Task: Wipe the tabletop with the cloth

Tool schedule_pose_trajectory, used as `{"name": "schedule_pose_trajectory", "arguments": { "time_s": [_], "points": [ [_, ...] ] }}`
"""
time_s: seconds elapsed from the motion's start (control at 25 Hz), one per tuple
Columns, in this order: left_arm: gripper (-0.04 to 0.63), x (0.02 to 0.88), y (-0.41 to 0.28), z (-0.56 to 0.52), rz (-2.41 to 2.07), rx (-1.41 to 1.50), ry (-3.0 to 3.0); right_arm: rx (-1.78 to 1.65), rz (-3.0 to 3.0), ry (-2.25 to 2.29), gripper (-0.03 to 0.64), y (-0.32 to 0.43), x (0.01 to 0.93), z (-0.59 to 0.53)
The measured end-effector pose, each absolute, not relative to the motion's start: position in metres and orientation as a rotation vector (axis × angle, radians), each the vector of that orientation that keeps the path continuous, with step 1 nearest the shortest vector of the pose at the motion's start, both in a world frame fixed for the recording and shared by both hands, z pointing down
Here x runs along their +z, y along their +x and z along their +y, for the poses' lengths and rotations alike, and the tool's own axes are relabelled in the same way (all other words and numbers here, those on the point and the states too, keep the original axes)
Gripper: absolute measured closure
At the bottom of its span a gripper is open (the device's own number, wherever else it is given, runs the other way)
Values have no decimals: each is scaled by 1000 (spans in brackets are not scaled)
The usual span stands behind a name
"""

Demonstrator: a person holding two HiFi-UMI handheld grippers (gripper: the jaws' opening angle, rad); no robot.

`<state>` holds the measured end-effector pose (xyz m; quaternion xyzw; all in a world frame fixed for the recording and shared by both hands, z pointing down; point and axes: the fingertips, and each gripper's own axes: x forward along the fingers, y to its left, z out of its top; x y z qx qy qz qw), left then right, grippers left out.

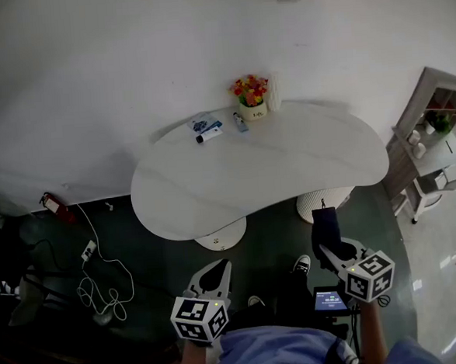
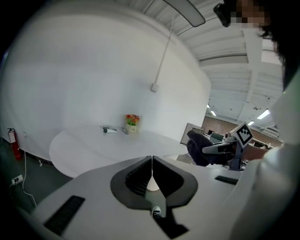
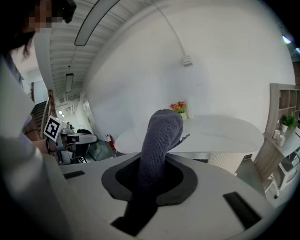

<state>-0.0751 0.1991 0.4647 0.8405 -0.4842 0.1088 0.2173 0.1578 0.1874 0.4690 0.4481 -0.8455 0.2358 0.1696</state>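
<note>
A white kidney-shaped table [image 1: 289, 165] stands ahead of me against the wall, also seen in the left gripper view as the table [image 2: 89, 143] and in the right gripper view as the table [image 3: 220, 133]. My right gripper [image 1: 331, 248] is held short of the table's near edge, above the floor, shut on a dark grey cloth [image 1: 325, 225]. In its own view the cloth [image 3: 161, 133] sticks up out of the right gripper [image 3: 157, 161] and hides the jaw tips. The left gripper [image 1: 217, 267] is shut with nothing in it; in its view the left gripper [image 2: 151, 161] shows only a thin line between the jaws.
At the table's far edge stand a flower pot [image 1: 251, 99], a white cylinder [image 1: 273, 93], a small bottle [image 1: 241, 123] and a blue-white pack with a tube [image 1: 206, 127]. Two white pedestals [image 1: 221, 234] carry the table. A fire extinguisher [image 1: 54, 205] and cabled power strip [image 1: 89, 250] lie left; shelving [image 1: 431, 136] stands right.
</note>
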Motion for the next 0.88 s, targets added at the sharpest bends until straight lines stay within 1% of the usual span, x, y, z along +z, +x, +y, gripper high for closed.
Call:
{"name": "schedule_pose_trajectory", "arguments": {
  "time_s": [0.44, 0.88],
  "points": [
    [579, 460, -66, 210, -1330, 307, 2363, 665, -2431, 1229, 546, 138, 471, 210],
    [578, 460, -62, 208, -1324, 306, 2366, 671, -2455, 1198, 546, 130, 469, 209]
  ]
}}
